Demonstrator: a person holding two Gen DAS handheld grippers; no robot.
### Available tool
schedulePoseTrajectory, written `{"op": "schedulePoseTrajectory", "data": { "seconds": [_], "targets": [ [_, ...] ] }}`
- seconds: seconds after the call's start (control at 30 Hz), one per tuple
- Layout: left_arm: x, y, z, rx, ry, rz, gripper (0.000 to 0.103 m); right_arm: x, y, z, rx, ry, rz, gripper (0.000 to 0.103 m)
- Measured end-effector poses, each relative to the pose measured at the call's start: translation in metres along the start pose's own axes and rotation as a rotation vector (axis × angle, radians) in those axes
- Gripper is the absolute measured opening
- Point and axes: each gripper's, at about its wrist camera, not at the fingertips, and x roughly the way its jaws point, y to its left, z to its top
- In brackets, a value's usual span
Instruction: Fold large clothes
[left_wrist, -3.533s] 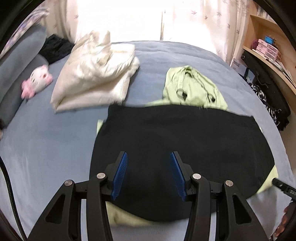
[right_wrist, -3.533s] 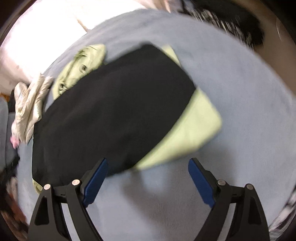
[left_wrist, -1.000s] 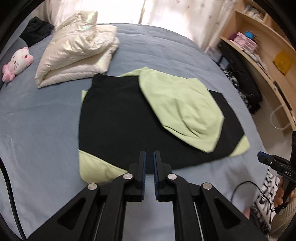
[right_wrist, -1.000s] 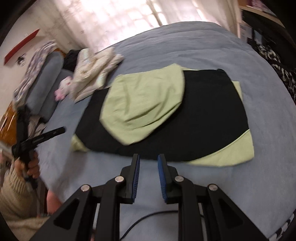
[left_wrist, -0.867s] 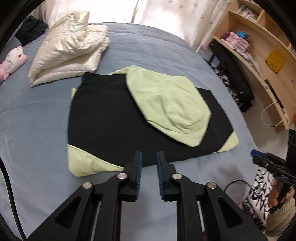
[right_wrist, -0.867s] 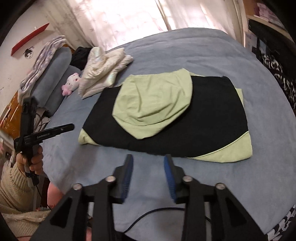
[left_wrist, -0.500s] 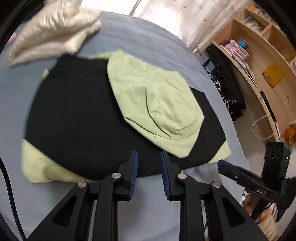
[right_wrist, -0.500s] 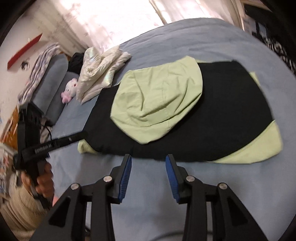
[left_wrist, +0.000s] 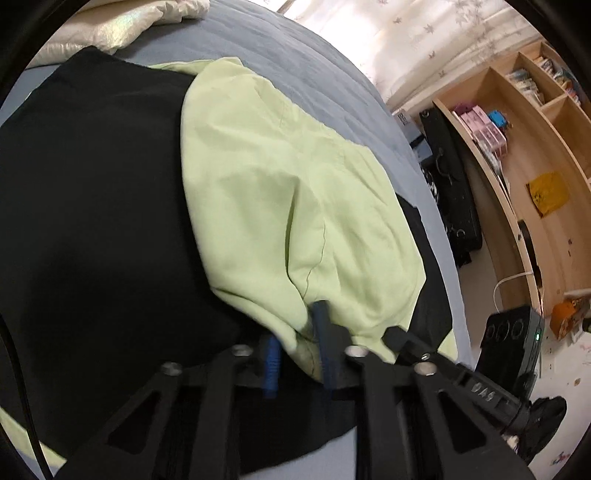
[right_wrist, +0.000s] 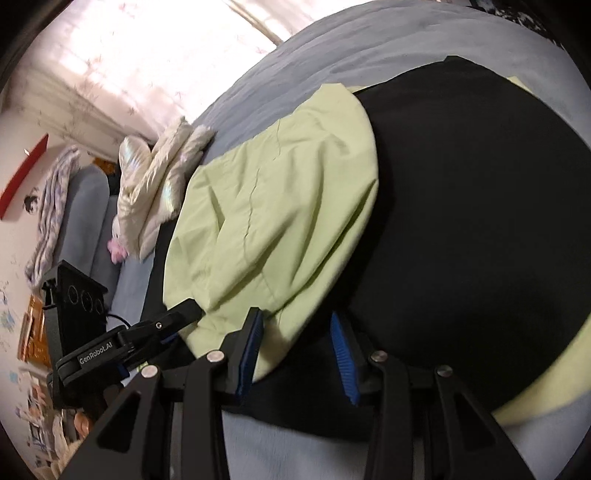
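While the black and green jacket (left_wrist: 110, 221) lies folded on the blue bed (left_wrist: 295, 55), its green hood (left_wrist: 277, 184) is pinched at the near edge by the left hand-held gripper (left_wrist: 295, 343), and the right hand-held gripper's (right_wrist: 295, 347) jaws, just narrowed, are seen straddling that edge unpressed.

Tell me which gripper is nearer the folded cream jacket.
Left. Both grippers sit at the green hood's near edge, fingers just closing with hood fabric between them; the left gripper lies on the cream jacket's side, the right gripper farther along.
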Motion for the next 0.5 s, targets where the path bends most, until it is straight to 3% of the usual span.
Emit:
{"op": "schedulePoseTrajectory", "data": {
  "seconds": [0.03,0.23,0.3,0.37,0.5],
  "targets": [
    [-0.001,-0.005,0.0,0.014,-0.018,0.015,0.009,0.002,0.001,-0.001,0.001,0.001,0.009,0.013],
    [-0.024,-0.025,-0.01,0.128,-0.075,0.14,0.007,-0.016,0.016,-0.013,0.03,-0.026,0.098,0.008],
    [-0.014,-0.016,-0.014,0.128,-0.027,0.193,0.01,-0.008,0.018,-0.02,-0.01,-0.004,0.04,0.008],
    [-0.008,-0.007,-0.017,0.094,0.0,0.178,0.011,0.009,0.012,-0.027,-0.019,0.046,-0.052,0.008],
    [-0.029,-0.022,-0.028,0.171,-0.069,0.192,0.029,-0.002,0.021,-0.028,-0.046,0.098,-0.073,0.011]
  ]
}}
